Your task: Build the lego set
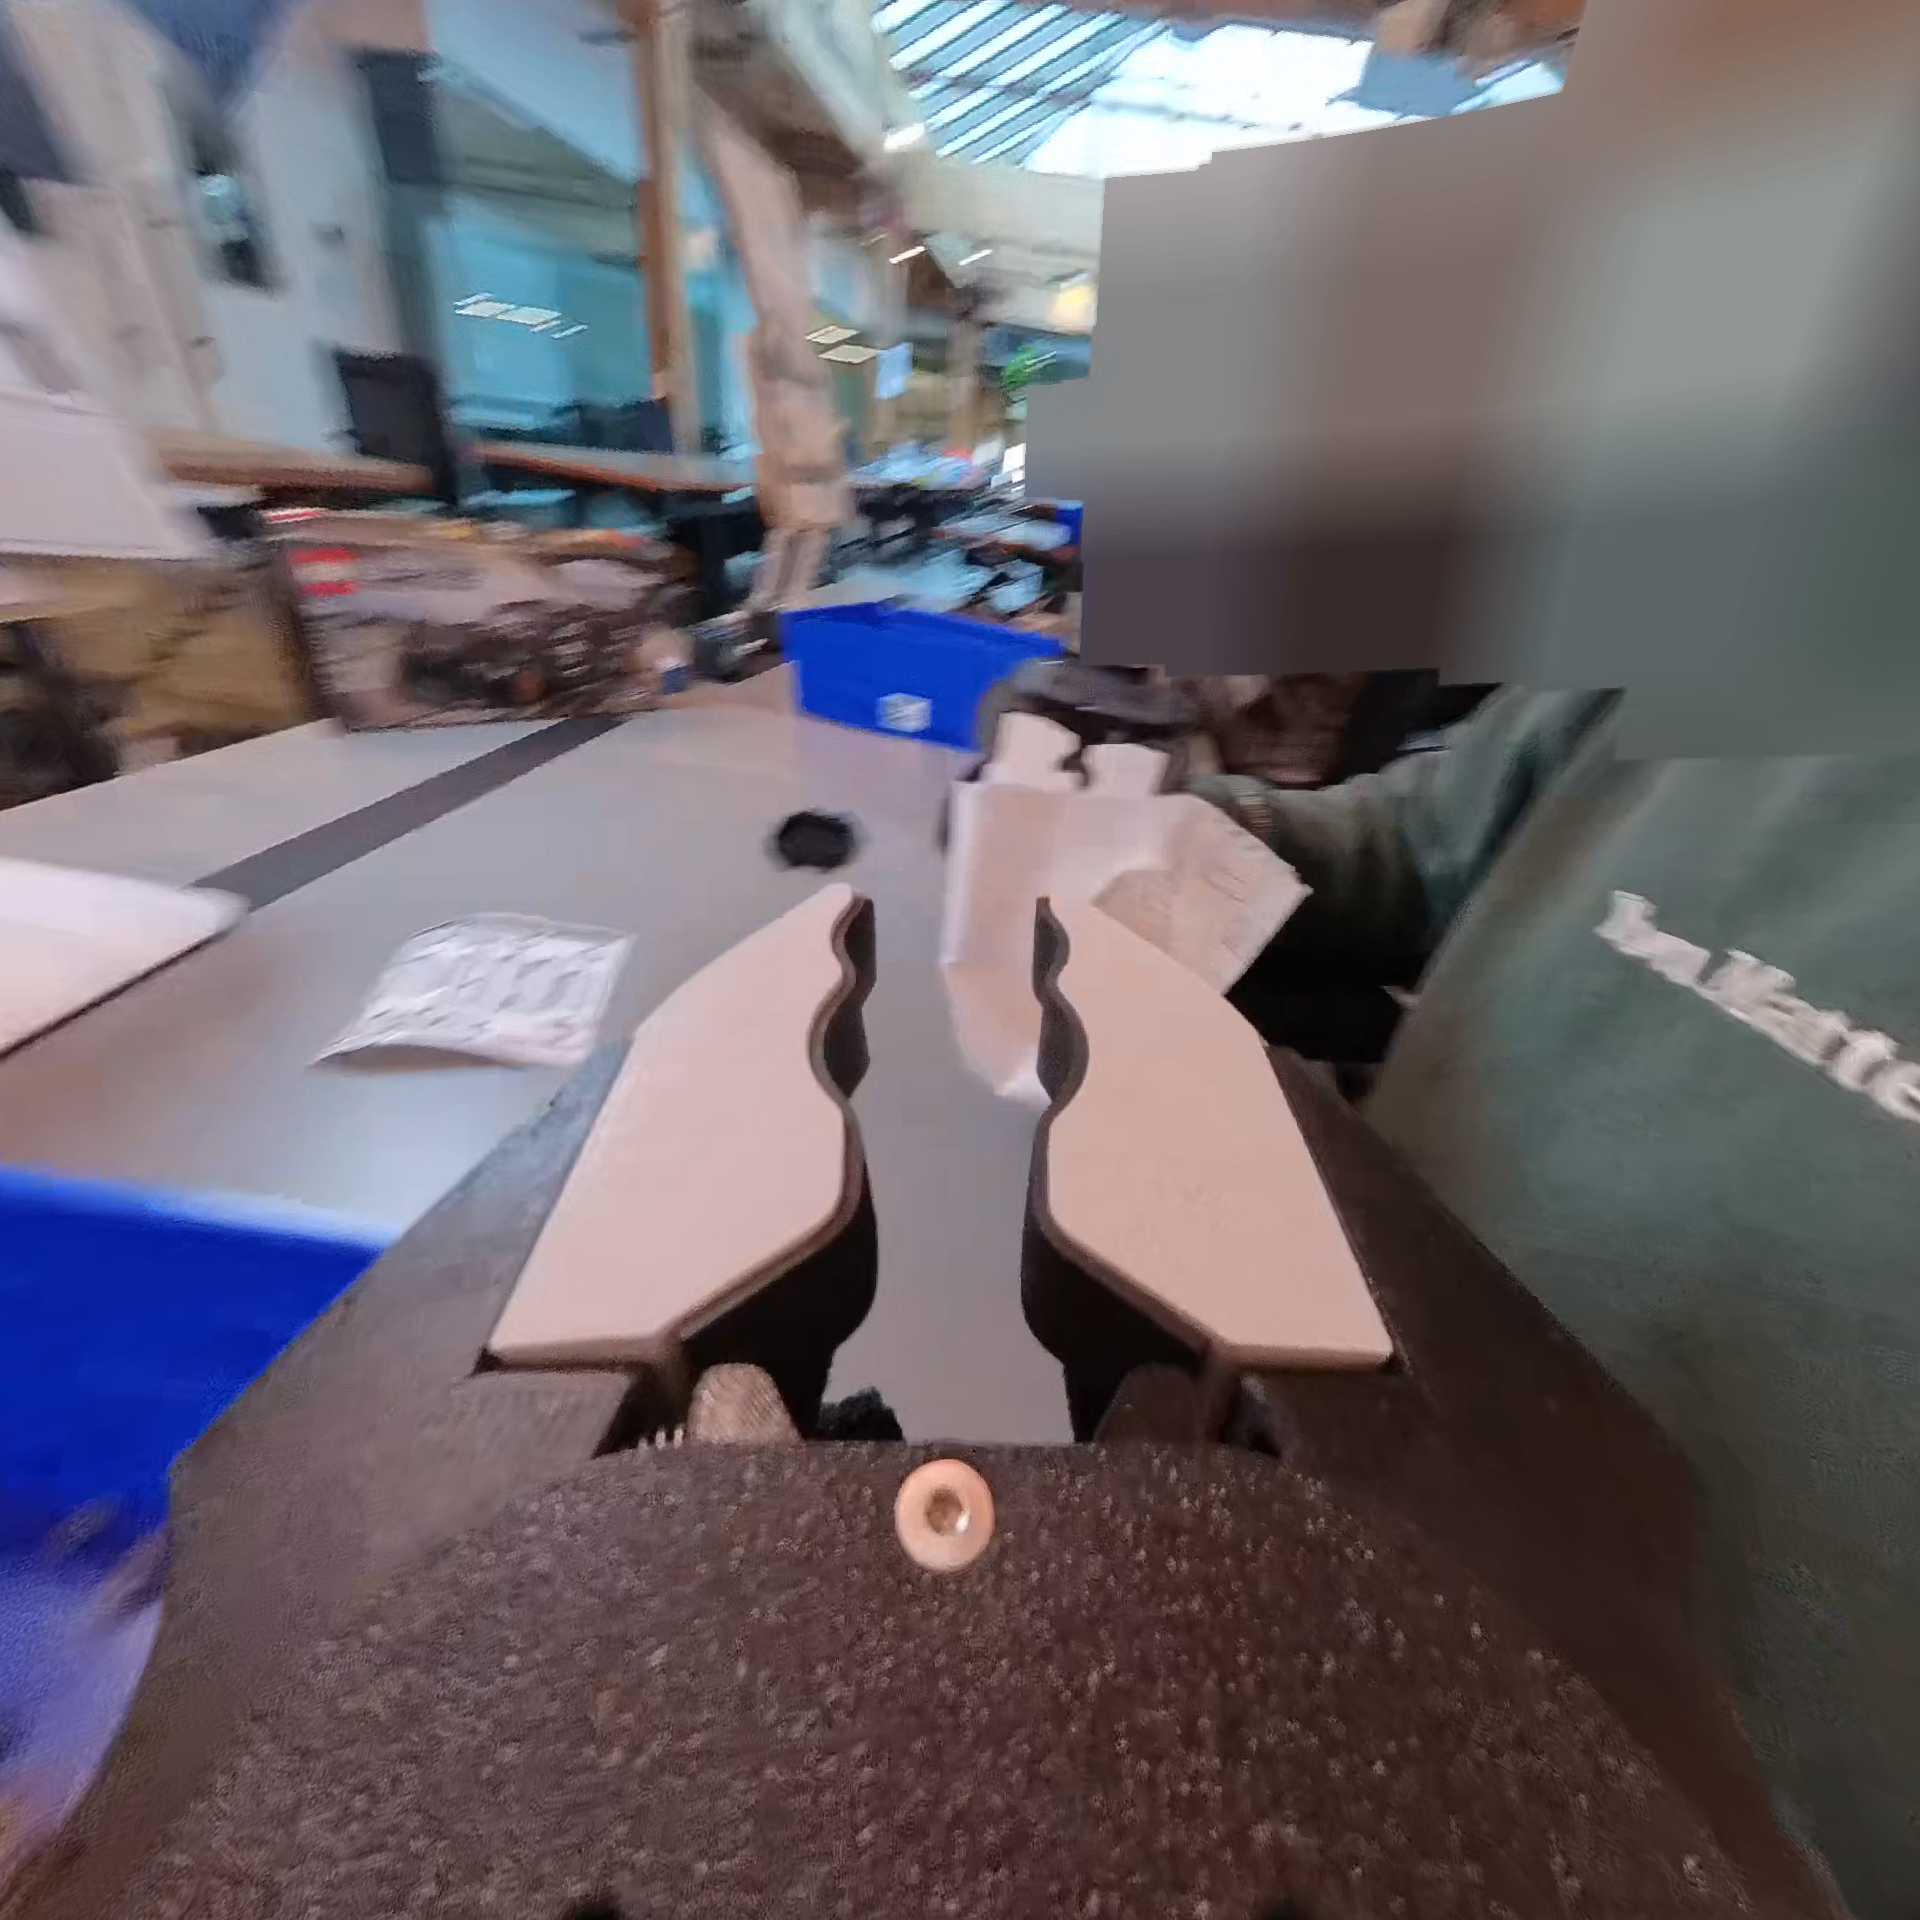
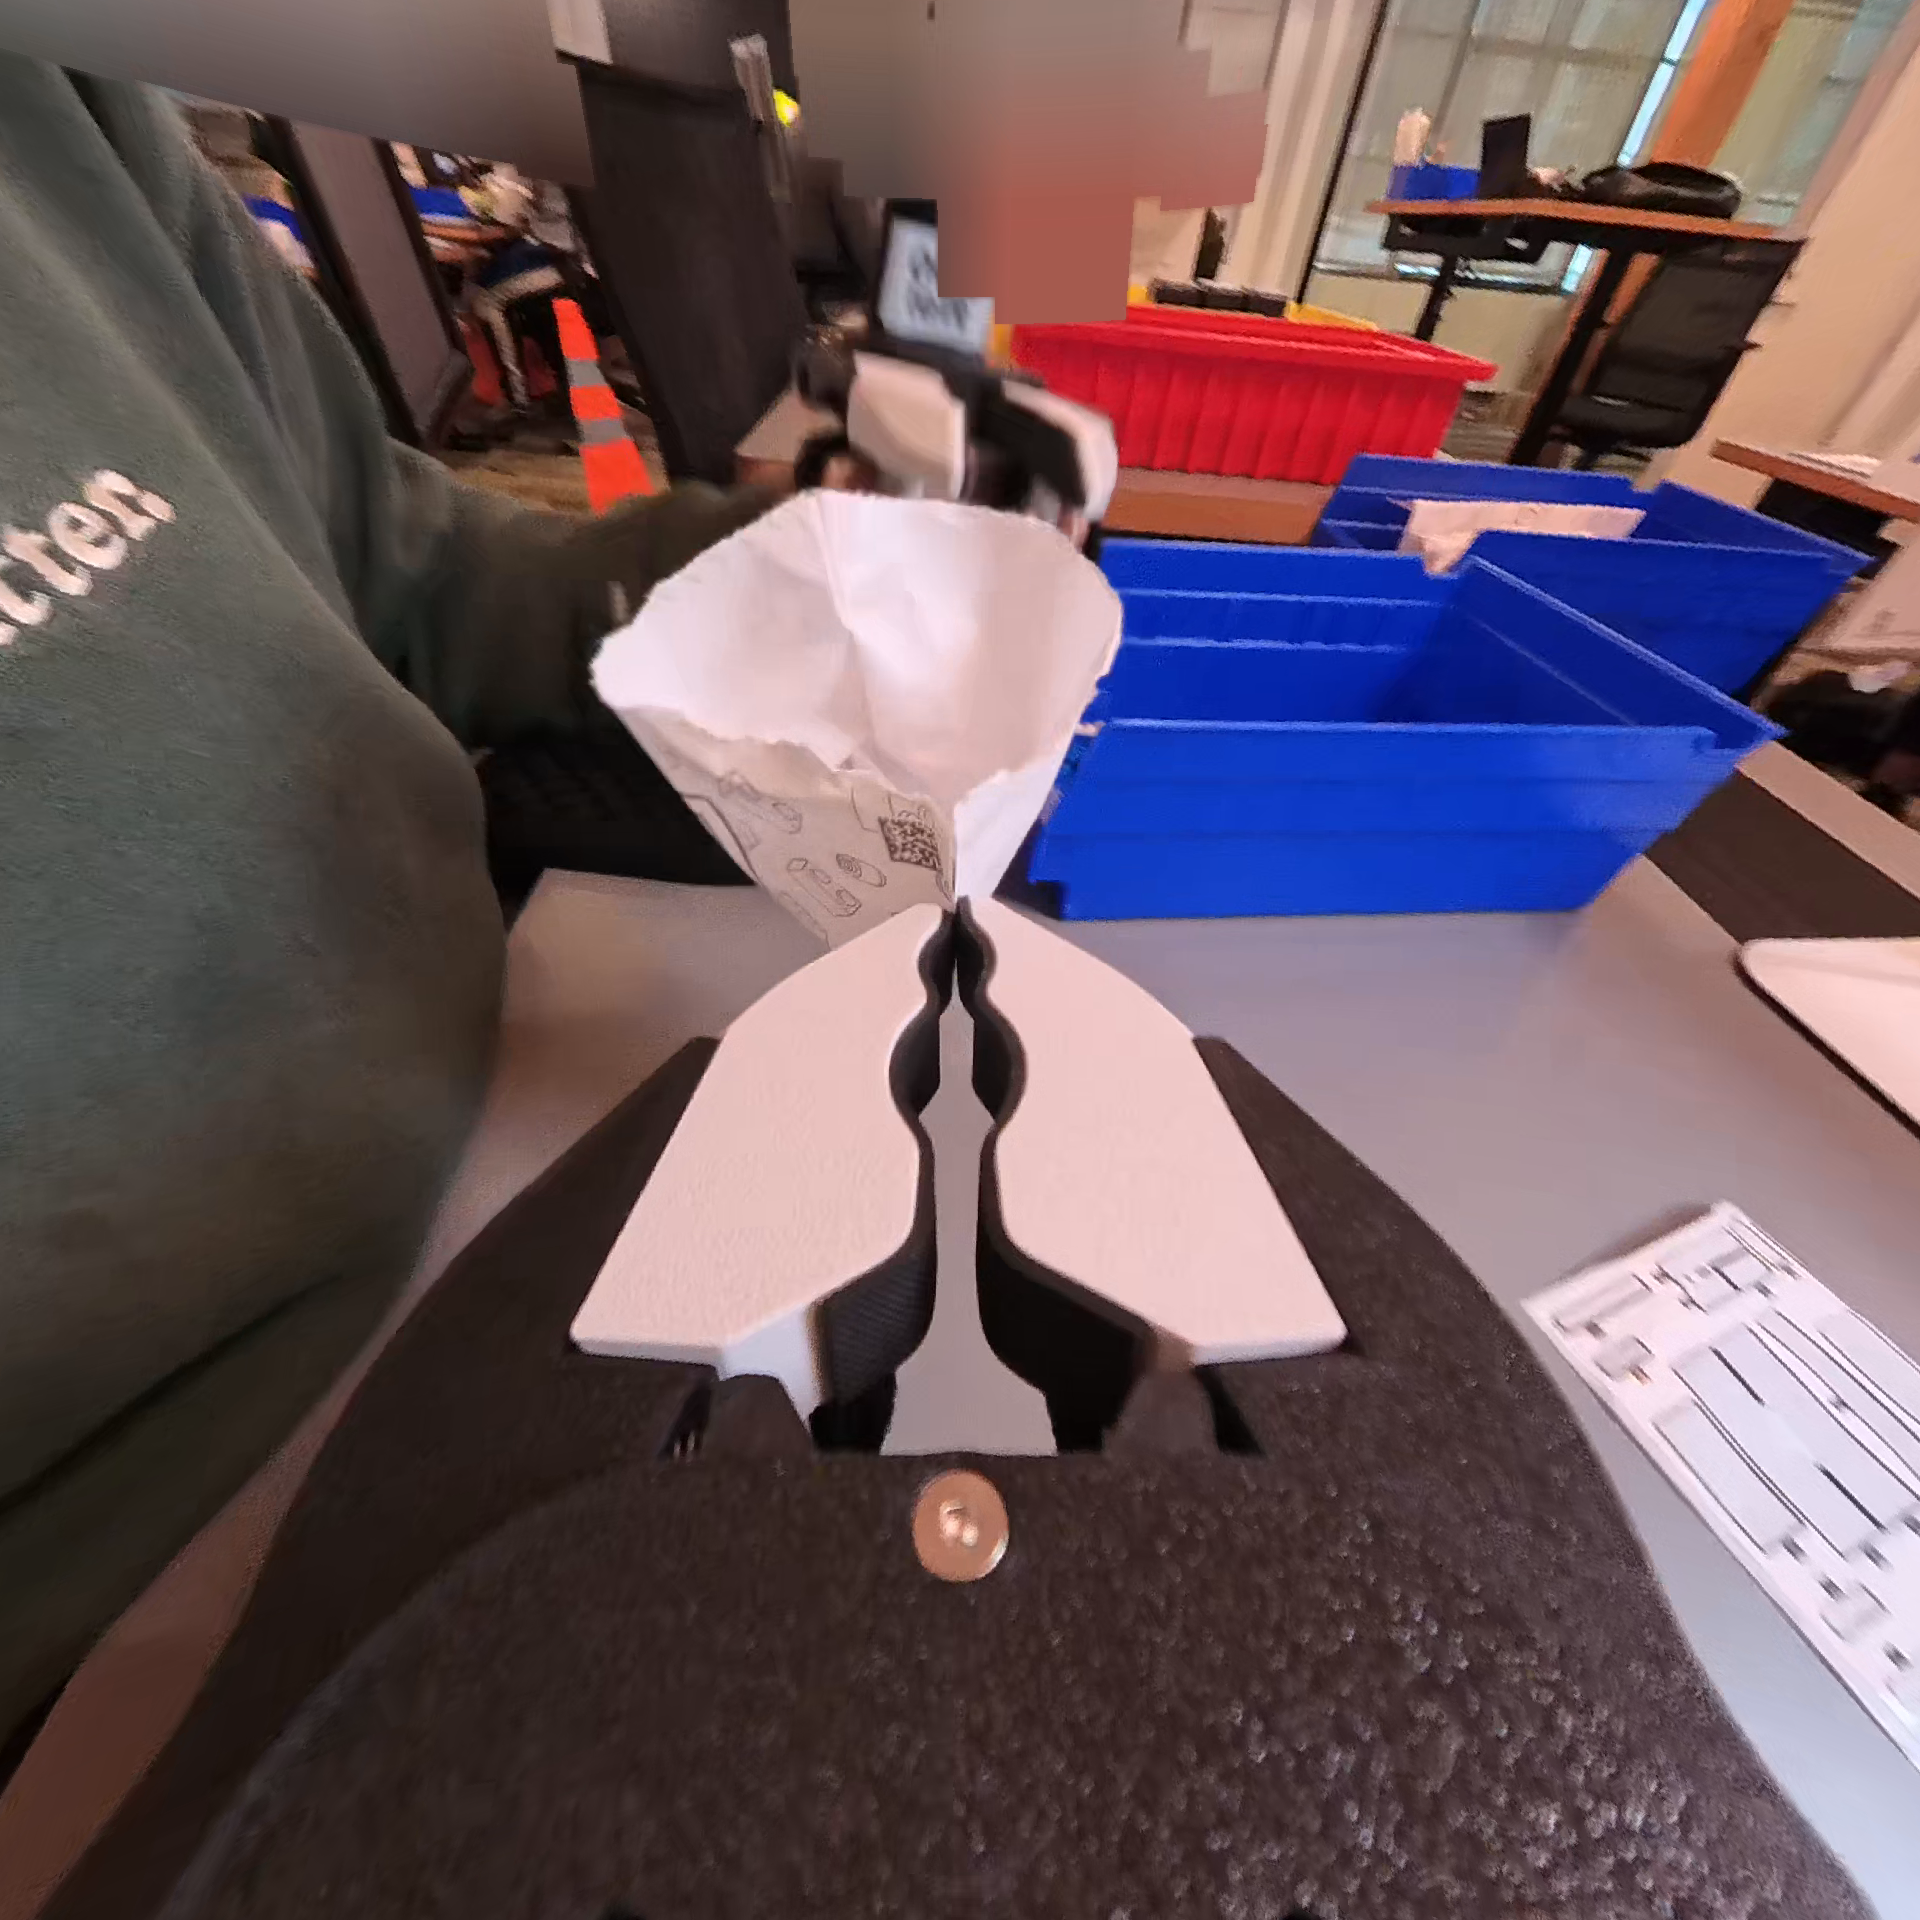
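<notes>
A white paper bag (image 2: 862, 665) with printed brick drawings hangs open in the air above the grey table (image 2: 1403, 1060). My right gripper (image 2: 954, 920) is shut on one corner of the bag, pads pressed together on the paper. My left gripper (image 1: 956, 914) is open. In the left wrist view the bag (image 1: 1049, 883) stands just past the fingertips, its edge reaching into the gap beside the right finger (image 1: 1164, 1143), not pinched. The right gripper (image 1: 1081, 753) shows behind the bag there. The left gripper (image 2: 982, 436) shows beyond the bag in the right wrist view, fingers apart.
Blue bins (image 2: 1403, 769) and a red bin (image 2: 1247, 400) stand behind the bag. A printed sheet (image 2: 1756, 1455) and a white tray (image 2: 1849, 997) lie at the right. A clear plastic bag (image 1: 488, 987), a black cap (image 1: 816, 840) and a blue bin (image 1: 904, 665) are on the table. A person's green sweatshirt (image 2: 208, 831) is close. There is about 12 centimetres between the tips of the two grippers.
</notes>
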A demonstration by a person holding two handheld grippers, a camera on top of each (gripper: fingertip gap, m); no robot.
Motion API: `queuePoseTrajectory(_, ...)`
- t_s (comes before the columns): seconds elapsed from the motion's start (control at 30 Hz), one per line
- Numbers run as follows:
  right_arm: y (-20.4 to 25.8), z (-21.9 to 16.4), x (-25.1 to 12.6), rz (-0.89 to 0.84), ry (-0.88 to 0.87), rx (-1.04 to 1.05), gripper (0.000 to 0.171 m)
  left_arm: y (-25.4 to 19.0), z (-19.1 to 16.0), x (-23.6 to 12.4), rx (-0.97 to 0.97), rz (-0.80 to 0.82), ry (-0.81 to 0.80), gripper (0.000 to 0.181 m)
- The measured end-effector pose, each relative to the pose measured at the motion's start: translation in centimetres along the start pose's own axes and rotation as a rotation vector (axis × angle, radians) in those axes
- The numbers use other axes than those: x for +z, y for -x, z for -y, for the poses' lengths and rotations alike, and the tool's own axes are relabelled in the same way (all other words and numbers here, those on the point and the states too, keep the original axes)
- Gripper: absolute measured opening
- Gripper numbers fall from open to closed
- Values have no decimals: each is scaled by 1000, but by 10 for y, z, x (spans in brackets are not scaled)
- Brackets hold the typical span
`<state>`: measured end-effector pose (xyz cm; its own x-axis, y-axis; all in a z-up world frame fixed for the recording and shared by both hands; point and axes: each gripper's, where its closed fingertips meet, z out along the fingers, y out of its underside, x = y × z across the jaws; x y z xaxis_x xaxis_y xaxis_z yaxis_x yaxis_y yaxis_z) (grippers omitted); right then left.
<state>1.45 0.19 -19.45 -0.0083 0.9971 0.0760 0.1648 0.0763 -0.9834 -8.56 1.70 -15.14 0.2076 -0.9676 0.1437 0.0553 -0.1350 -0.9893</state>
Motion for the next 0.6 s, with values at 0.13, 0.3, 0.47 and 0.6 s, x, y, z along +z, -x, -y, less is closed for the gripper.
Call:
queuePoseTrajectory(0.13,-16,-16,-6,-89,95,7,0,75,17,-84,-15,539,266,27)
queuePoseTrajectory(0.3,-22,-36,-1,-121,184,24,0,159,-13,-197,-311,875,595,31)
queuePoseTrajectory(0.47,-18,-50,4,-126,244,22,0,206,-64,-227,-579,884,792,40)
queuePoseTrajectory(0.6,-15,-55,4,-130,266,12,0,216,-81,-209,-763,748,819,34)
